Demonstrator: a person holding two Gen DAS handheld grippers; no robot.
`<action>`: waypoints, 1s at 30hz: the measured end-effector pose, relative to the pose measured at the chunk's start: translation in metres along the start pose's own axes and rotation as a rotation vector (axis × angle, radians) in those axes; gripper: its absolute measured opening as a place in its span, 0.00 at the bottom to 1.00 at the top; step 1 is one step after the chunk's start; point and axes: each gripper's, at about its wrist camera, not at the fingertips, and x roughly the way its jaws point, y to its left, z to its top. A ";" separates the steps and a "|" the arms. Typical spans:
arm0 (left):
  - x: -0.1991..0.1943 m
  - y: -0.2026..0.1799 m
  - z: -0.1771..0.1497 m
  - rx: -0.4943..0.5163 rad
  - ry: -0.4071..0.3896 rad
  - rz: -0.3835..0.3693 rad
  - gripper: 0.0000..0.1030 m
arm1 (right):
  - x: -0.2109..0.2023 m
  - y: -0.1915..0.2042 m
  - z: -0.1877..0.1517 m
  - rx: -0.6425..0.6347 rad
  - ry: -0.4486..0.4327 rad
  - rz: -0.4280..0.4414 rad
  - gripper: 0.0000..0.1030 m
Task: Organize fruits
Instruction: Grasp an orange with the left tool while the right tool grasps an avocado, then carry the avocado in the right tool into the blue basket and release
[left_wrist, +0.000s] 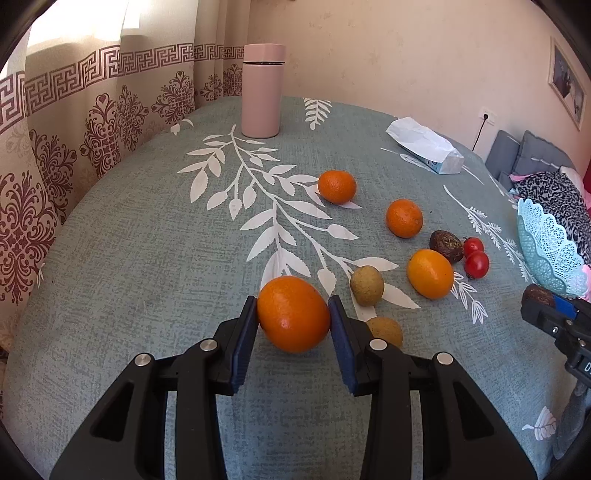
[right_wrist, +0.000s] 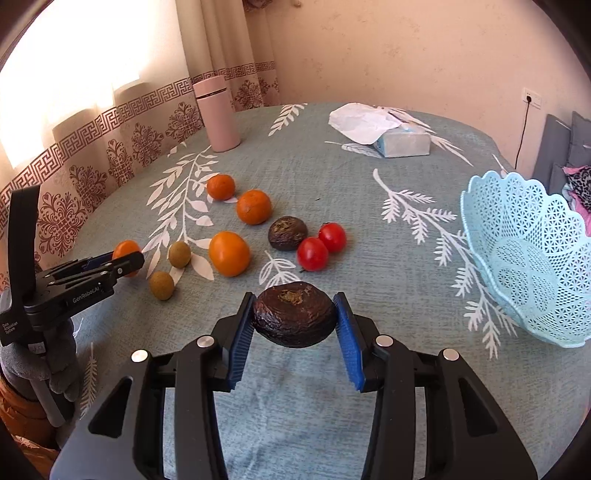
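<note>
My left gripper is shut on a large orange, its blue pads pressing both sides low over the tablecloth. In the right wrist view this gripper sits at the far left with the orange in it. My right gripper is shut on a dark wrinkled fruit, left of the light blue lattice basket. Loose on the cloth lie an orange, two mandarins, two tomatoes, another dark fruit and two small brownish fruits.
A pink flask stands at the back left near the curtain. A tissue pack under white paper lies at the back. The basket sits at the table's right edge, with a bed and cushions beyond it.
</note>
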 end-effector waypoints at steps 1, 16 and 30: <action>-0.001 -0.001 0.000 0.000 0.000 0.000 0.38 | -0.004 -0.009 0.001 0.017 -0.010 -0.015 0.43; -0.020 -0.039 0.009 0.058 -0.033 -0.034 0.38 | -0.055 -0.129 0.004 0.260 -0.185 -0.303 0.43; -0.025 -0.107 0.026 0.167 -0.041 -0.069 0.38 | -0.080 -0.165 -0.018 0.309 -0.320 -0.502 0.62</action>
